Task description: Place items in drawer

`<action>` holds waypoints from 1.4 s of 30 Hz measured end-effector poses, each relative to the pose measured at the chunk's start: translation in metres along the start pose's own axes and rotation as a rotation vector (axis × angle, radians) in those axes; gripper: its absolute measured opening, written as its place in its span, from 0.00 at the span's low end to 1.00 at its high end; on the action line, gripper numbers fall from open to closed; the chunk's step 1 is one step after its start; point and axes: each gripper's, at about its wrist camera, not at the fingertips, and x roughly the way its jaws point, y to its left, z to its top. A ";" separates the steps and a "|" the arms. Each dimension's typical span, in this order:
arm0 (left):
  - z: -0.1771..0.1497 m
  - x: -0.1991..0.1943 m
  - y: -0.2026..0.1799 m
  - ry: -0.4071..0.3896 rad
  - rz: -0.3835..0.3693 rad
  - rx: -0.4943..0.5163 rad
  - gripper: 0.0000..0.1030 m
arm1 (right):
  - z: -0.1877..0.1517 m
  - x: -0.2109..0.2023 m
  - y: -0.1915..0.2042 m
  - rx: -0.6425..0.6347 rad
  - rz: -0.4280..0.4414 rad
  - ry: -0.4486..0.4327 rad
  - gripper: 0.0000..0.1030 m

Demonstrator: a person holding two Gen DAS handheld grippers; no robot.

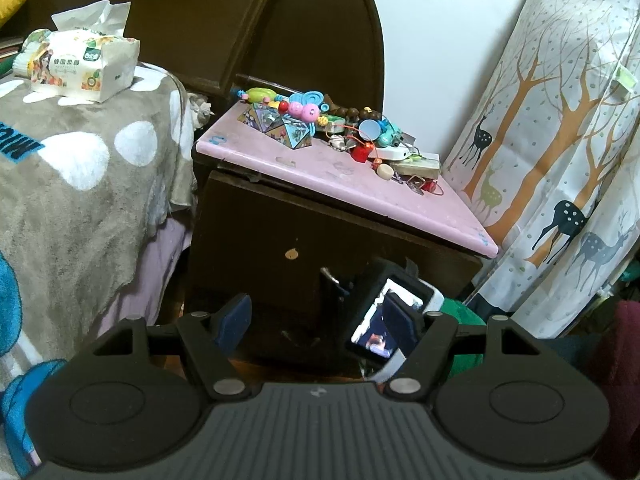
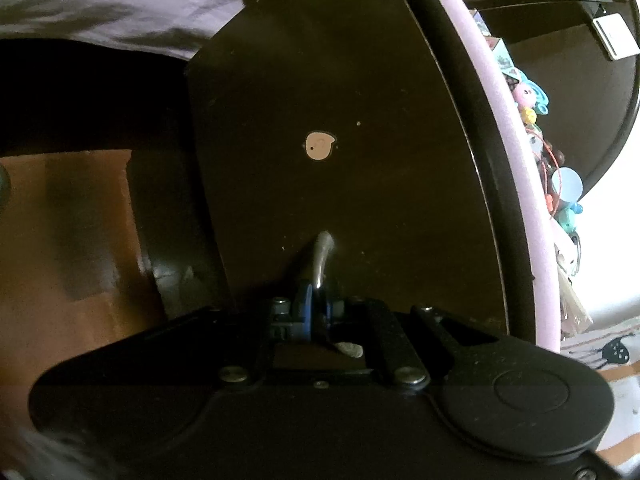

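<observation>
Dark wooden nightstand (image 1: 320,248) with a pink top (image 1: 360,184) carries a heap of toys and trinkets (image 1: 320,124), beside a blanket-covered bed (image 1: 80,168) with a tissue pack (image 1: 80,64). Right gripper (image 2: 316,308) pinches the drawer's metal handle (image 2: 322,256); left gripper (image 1: 316,320) hangs spread wide, empty.

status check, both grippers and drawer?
Right gripper clamped on drawer handle. Left gripper open, empty, hanging back. Drawer front looks shut; toy pile on nightstand top.

Setting: home bedroom. Evidence: bed with spotted fleece blanket (image 1: 80,168); tissue pack (image 1: 80,66) on it; dark wooden nightstand (image 1: 304,240) beside, toy clutter (image 1: 320,120) on top; deer-print fabric wardrobe (image 1: 560,140) at right.
</observation>
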 end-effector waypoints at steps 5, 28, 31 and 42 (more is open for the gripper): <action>0.000 0.002 0.001 0.003 0.005 0.000 0.70 | 0.005 0.013 -0.013 0.009 0.025 0.007 0.02; -0.007 -0.001 -0.019 0.016 0.031 0.076 0.70 | -0.032 -0.070 -0.090 0.617 0.215 0.232 0.71; -0.010 -0.005 -0.028 0.020 0.056 0.095 0.70 | -0.045 -0.102 -0.099 0.703 0.205 0.232 0.75; -0.016 -0.025 -0.068 0.030 0.166 0.173 0.70 | -0.084 -0.204 -0.127 0.928 0.197 0.205 0.80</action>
